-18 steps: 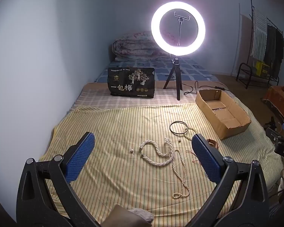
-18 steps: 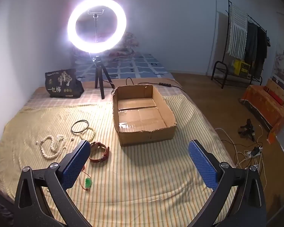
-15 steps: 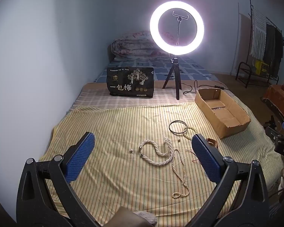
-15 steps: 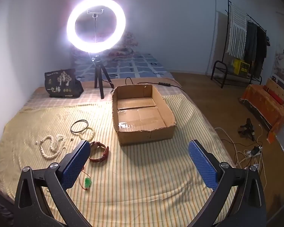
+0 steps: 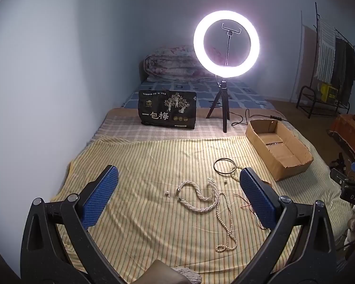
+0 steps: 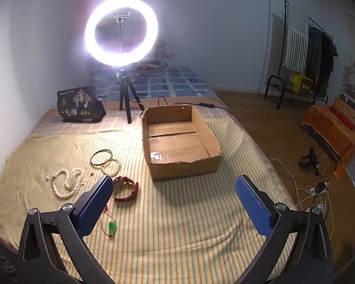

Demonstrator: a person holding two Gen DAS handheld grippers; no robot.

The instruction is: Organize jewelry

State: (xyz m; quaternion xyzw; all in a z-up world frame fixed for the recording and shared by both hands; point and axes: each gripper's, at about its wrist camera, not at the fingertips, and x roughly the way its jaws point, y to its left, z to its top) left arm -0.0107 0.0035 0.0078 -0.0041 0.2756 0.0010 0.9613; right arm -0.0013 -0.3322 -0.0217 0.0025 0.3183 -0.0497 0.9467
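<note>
Black bag (image 5: 167,109) printed "一包梅" stands behind pearl necklaces (image 5: 202,201) and cardboard box (image 6: 179,142); left hand-held gripper (image 5: 177,190) and right hand-held gripper (image 6: 175,200) both gape wide, empty.

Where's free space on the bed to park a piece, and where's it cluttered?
Free: the cardboard box floor is bare; striped sheet right of the green pendant, in front of the box; sheet left of the pearl necklace toward the wall. Crowded: necklace, black ring, red strap cluster left of the box.
</note>
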